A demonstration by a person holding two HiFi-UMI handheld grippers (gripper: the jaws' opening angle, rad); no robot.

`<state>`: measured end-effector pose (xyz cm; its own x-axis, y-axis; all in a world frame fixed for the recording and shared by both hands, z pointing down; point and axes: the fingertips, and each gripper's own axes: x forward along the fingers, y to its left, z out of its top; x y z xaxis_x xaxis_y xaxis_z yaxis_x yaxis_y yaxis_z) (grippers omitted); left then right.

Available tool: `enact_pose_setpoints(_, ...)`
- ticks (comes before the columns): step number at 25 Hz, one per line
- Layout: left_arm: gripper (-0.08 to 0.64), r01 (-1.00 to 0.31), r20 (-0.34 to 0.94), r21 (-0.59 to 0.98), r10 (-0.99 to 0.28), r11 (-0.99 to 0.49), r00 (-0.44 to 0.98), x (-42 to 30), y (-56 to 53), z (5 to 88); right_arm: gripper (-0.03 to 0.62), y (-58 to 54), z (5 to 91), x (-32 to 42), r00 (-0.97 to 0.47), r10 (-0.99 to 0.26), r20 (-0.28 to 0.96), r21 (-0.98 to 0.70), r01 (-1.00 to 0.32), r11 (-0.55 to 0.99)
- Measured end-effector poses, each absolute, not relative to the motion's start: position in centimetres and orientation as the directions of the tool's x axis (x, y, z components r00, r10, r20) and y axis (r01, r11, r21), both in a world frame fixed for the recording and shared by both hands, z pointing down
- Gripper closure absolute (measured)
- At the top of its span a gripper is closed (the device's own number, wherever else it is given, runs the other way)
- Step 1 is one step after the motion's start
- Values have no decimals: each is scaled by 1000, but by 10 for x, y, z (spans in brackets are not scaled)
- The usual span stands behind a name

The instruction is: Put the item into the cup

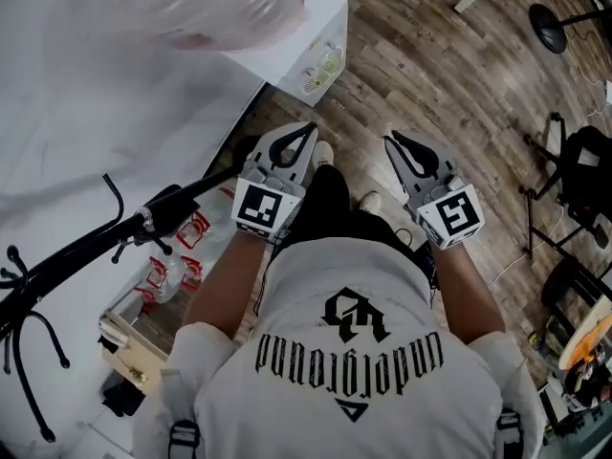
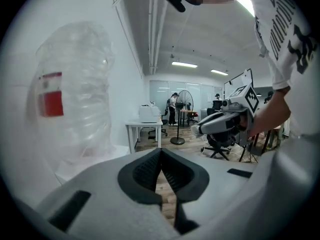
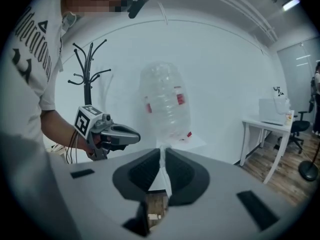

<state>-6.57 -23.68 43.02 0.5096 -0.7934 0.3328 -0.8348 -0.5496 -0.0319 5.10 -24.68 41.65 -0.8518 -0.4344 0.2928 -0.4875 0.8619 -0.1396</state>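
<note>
Task not begun: left gripper and right gripper both clenched, seemingly empty, over floor; cup and item in no view, only clear plastic bag nearby.

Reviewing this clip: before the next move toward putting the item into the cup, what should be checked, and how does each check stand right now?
1. Left tongs empty: ok, jaws together, nothing between them.
2. Right tongs load: cannot tell; a thin pale strip shows between the jaws.
3. Cup found: not ok, none made out; only a clear plastic bag on a white surface.
4. Tongs at the work surface: not ok, both hang over the wood floor.
</note>
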Motion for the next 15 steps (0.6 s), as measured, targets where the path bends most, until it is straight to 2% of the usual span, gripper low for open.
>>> enact_pose_setpoints(15, 554, -829, 472, -9, -733, -560, 490, -99, -307, 592, 548, -335, 593, -8, -803, -372, 465, -159, -489, 857)
